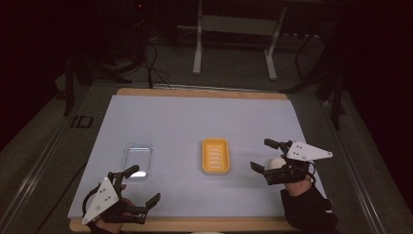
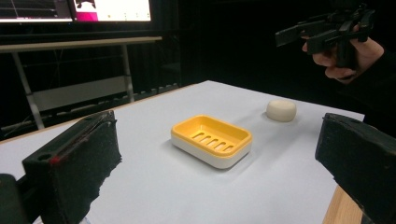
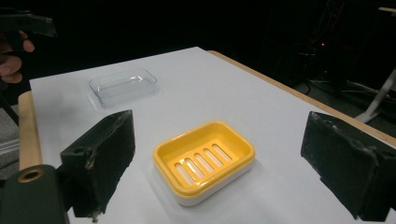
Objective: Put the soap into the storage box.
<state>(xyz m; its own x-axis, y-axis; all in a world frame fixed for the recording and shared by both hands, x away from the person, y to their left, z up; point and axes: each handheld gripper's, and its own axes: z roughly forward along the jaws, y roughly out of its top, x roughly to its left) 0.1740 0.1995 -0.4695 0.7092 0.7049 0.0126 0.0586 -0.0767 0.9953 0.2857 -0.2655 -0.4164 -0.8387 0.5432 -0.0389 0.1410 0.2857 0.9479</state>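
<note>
On my table [image 1: 195, 112]: yellow soap dish [image 1: 215, 156], centre, slotted, empty. White soap bar [image 2: 281, 110] right of it, beneath my right gripper [image 1: 265, 157], jaws apart. Clear lid [image 1: 137, 158] left, beside my left gripper [image 1: 142, 185], likewise spread, holding nothing.

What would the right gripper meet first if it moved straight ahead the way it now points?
Probably the yellow soap dish: in the right gripper view it lies centred between the open jaws of the right gripper, just ahead. Depth is uncertain; kept level, the gripper might pass above it.
</note>
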